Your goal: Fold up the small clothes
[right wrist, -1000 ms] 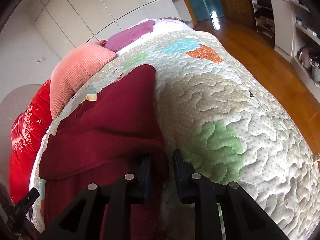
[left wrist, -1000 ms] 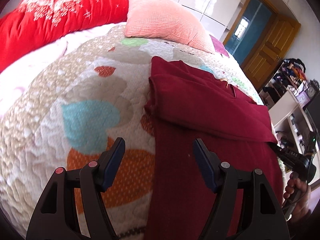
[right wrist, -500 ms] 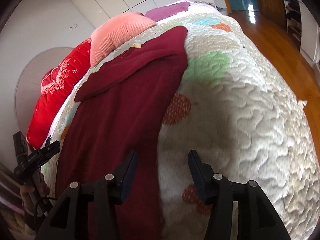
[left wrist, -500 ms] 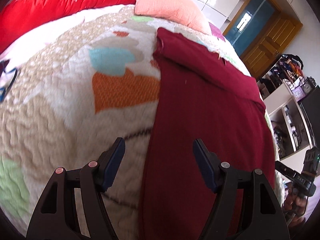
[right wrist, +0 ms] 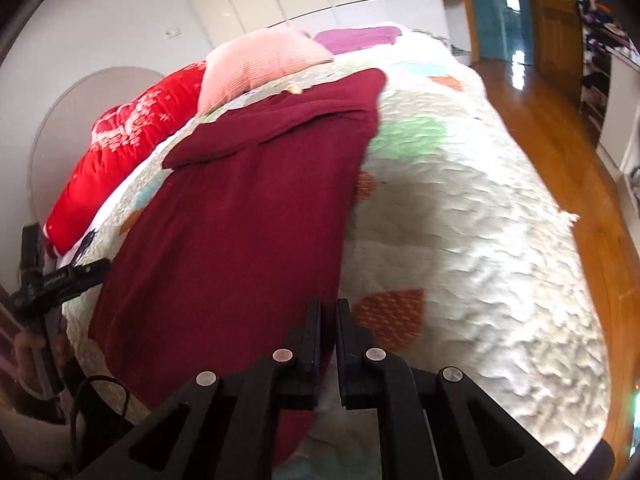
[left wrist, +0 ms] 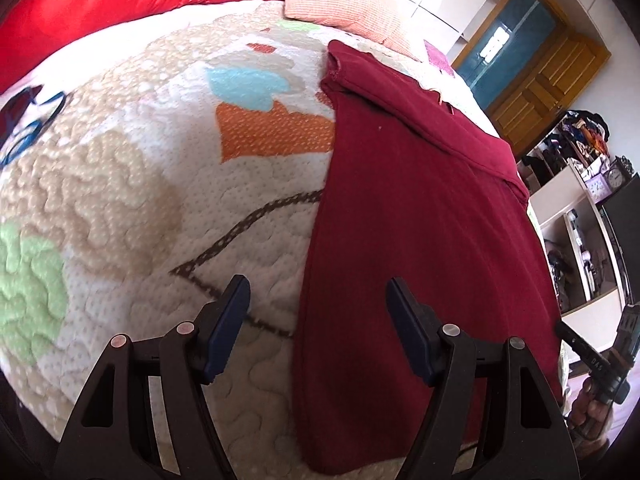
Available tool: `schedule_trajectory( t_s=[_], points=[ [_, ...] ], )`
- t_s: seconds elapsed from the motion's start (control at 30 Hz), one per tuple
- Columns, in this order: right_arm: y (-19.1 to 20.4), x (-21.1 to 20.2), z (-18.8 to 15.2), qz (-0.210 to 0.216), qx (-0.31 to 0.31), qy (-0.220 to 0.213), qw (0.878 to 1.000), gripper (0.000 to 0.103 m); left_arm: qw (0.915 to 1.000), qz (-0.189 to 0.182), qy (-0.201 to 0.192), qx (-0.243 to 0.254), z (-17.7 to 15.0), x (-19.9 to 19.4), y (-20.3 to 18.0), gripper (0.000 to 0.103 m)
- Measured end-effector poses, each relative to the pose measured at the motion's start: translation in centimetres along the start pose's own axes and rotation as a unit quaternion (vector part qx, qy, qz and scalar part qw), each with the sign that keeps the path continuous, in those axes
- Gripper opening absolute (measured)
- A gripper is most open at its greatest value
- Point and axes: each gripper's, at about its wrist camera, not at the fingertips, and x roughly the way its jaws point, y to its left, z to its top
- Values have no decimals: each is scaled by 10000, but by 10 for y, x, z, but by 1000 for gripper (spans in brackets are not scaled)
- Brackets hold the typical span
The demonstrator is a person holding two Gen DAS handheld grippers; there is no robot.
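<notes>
Dark red garment (left wrist: 420,240) flat on quilt (left wrist: 140,184)

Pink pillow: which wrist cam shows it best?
Right wrist. The pink pillow is whole there, at the head of the bed between the red blanket and a purple cloth. In the left wrist view the top edge of the picture cuts the pillow off.

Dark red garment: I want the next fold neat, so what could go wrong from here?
1. The right gripper is shut at the dark red garment's right edge. Whether it caught cloth is unclear, so it might lift nothing.
2. The left gripper is open with only the garment's left edge between its fingers, so a one-sided pull could skew the fold.
</notes>
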Motion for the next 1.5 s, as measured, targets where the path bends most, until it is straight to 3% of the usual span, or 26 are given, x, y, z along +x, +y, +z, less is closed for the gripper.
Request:
schedule_trajectory(
  t_s=[0.1, 0.2, 0.27, 0.3, 0.33, 0.57, 0.83, 1.5],
  points=[
    [-10, 16, -7, -65, 193, 268, 9994, 1, 10000, -34, 36, -68, -9, -3, 6, 71],
    [-30, 13, -16, 566, 887, 145, 9943, 6, 9999, -57, 88, -7, -15, -9, 6, 71],
    [-37, 8, -19, 975, 1033, 190, 9897, 25, 9998, -126, 132, -42, -19, -11, 7, 72],
    [-39, 5, -21, 983, 986, 219, 9900, 45, 9998, -146, 147, -68, -22, -12, 8, 74],
    [-39, 3, -24, 944, 947, 255, 9907, 50, 9998, -148, 141, -73, -25, -13, 7, 75],
    [-33, 2, -36, 1675, 871, 422, 9811, 50, 9990, 296, 116, 303, -38, -15, -9, 75],
    [-9, 12, -40, 1832, 589, 590, 9795, 50, 9981, 451, 91, 402, -43, -13, -13, 76],
    [-3, 17, -36, 2074, 599, 531, 9750, 54, 9947, 668, 189, 755, -54, -9, -21, 77]
  ],
)
